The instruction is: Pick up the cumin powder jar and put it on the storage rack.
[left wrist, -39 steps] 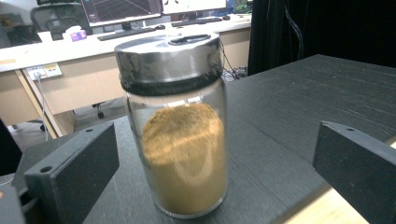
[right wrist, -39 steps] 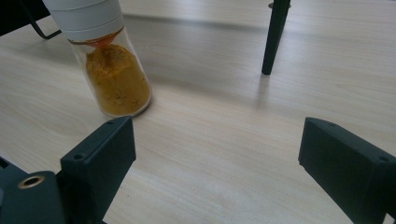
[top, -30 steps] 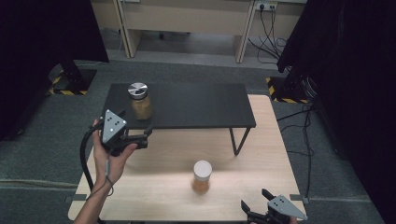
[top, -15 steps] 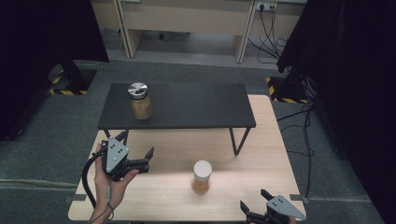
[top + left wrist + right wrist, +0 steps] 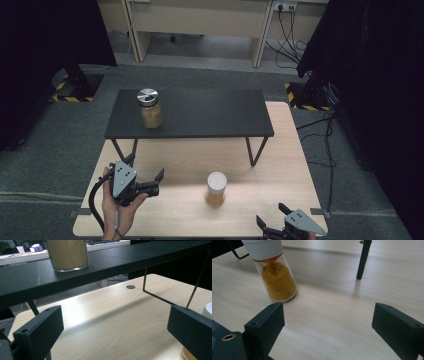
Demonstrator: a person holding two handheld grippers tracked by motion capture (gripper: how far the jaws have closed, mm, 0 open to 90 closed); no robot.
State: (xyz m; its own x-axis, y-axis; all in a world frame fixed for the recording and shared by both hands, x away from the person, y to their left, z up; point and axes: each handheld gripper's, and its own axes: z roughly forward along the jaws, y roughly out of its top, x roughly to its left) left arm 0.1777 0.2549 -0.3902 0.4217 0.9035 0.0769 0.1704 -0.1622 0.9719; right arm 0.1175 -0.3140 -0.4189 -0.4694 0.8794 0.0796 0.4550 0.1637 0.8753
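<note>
A jar with a silver lid (image 5: 150,110) and brown contents stands on the left part of a low black shelf (image 5: 200,115). On the wooden table (image 5: 175,165) in front of the shelf stands a white-lidded jar (image 5: 216,190) of orange powder. My left gripper (image 5: 156,182), held in a hand at the table's front left, is open and empty, and its jaws point right toward that jar. In the left gripper view the silver-lidded jar (image 5: 67,255) sits above on the shelf. My right gripper (image 5: 271,214) is open at the front right edge, with the white-lidded jar (image 5: 275,277) ahead of its left jaw.
The shelf stands on thin black wire legs (image 5: 255,150); one leg (image 5: 363,260) is ahead of the right gripper. Grey carpet floor surrounds the table. Desks and cables stand at the back, with dark curtains on both sides.
My left gripper has come down and toward the table's front, away from the shelf's front edge by the silver-lidded jar. The right gripper and both jars have stayed put.
</note>
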